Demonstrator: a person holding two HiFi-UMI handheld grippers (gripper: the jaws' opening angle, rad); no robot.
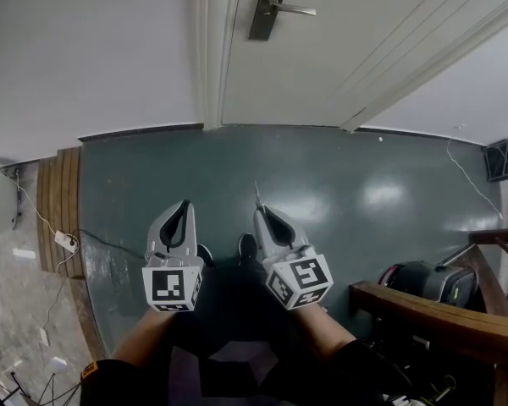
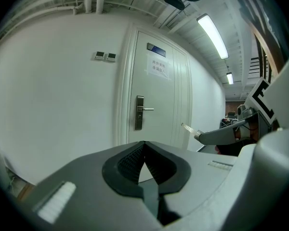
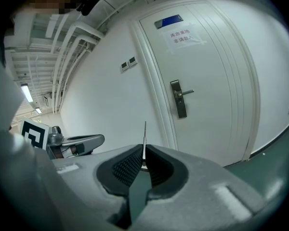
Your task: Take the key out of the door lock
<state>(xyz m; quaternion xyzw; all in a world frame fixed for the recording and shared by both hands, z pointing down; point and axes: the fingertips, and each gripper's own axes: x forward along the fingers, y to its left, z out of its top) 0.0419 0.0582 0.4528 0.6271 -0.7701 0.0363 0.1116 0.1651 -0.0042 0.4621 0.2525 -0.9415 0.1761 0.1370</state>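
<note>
The white door point(image 1: 339, 49) stands closed ahead, its dark lock plate and silver lever handle point(image 1: 271, 7) at the top of the head view. My right gripper point(image 1: 259, 212) is shut on the key point(image 3: 144, 141), whose thin blade sticks up past the jaws, well away from the lock plate point(image 3: 178, 99). The key's blade point(image 2: 188, 128) also shows in the left gripper view. My left gripper point(image 1: 184, 207) hangs beside it over the green floor, shut with nothing between its jaws. Both grippers sit low, far from the door.
A white wall point(image 1: 85, 49) runs left of the door frame. Wooden boards and a white cable with a plug point(image 1: 65, 240) lie at the left. A wooden rail point(image 1: 440, 311) and a dark bag point(image 1: 427, 282) stand at the right.
</note>
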